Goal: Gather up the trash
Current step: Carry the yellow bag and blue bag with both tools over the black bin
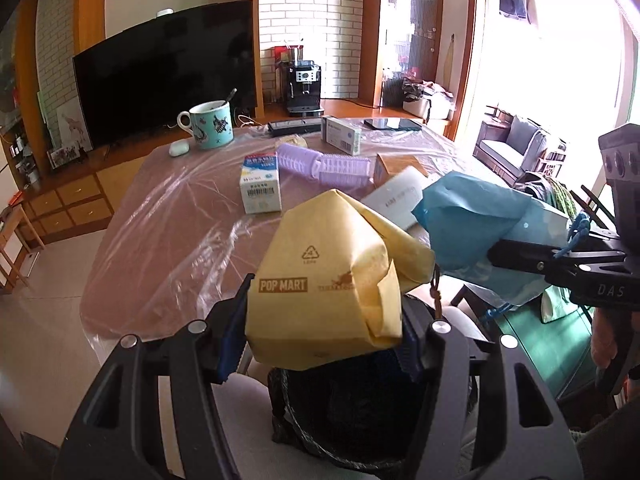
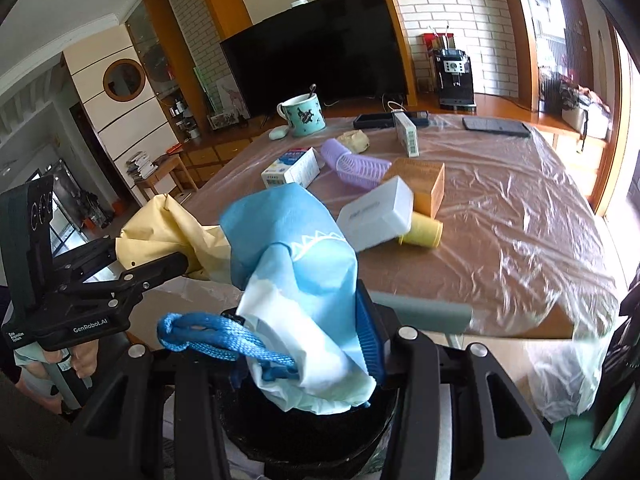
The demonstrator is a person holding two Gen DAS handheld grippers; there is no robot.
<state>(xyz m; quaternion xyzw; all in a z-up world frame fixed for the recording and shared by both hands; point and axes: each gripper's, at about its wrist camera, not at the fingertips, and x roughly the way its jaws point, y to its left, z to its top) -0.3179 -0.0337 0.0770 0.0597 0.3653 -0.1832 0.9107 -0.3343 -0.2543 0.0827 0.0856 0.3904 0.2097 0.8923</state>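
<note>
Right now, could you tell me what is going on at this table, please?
A person is collecting trash with two tools. The left hand-held gripper is shut on a yellow POP MART bag, and the right hand-held gripper is shut on a blue and white drawstring bag. Both bags hang above a black bin at the near edge of the plastic-covered table. Boxes, purple hair rollers and a mug are on the table.

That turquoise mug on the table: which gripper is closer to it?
Left. The left gripper sits on the turquoise mug's side; the right gripper is farther over, by the white box.
</note>
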